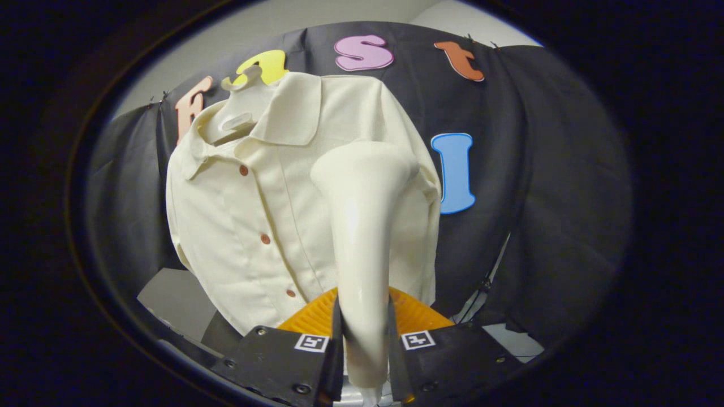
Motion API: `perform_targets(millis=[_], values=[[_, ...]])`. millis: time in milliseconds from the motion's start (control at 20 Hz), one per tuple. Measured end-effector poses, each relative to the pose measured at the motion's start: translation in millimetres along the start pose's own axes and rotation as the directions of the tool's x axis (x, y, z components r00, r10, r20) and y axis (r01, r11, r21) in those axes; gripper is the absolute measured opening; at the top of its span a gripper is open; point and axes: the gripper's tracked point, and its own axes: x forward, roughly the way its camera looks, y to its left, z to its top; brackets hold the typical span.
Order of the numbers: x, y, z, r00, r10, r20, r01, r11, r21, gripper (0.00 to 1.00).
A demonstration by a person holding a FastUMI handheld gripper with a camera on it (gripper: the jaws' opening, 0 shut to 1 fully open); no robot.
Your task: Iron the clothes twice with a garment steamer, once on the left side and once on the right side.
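A cream short-sleeved shirt [266,209] with brown buttons hangs on a pale hanger [240,104] against the black cloth wall. My gripper [365,333] is shut on the cream garment steamer [362,226], both fingers pressing on its slim handle. The steamer rises upright from between the fingers. Its wide head sits in front of the shirt's right half, near the sleeve. I cannot tell whether the head touches the cloth.
A ribbed orange surface [416,314] lies just ahead of the fingers, under the shirt's hem. Thin cables [486,282] run down the black cloth to the right of the shirt. A grey panel [175,299] sits low on the left.
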Motion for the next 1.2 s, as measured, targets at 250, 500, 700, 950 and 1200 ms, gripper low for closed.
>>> perform_targets(millis=[250,500,700,950,1200], values=[[2,-6,-47,0.997,0.007,-0.077,-0.008,1.000,0.000,0.33],[4,-6,-101,0.986,0.019,-0.163,-0.022,1.000,-0.020,0.33],[7,-11,-131,0.979,0.017,-0.201,-0.017,1.000,-0.001,0.33],[9,-20,-172,0.963,0.005,-0.268,-0.010,1.000,-0.014,0.33],[13,-24,-216,0.944,-0.002,-0.329,-0.001,1.000,-0.009,0.33]])
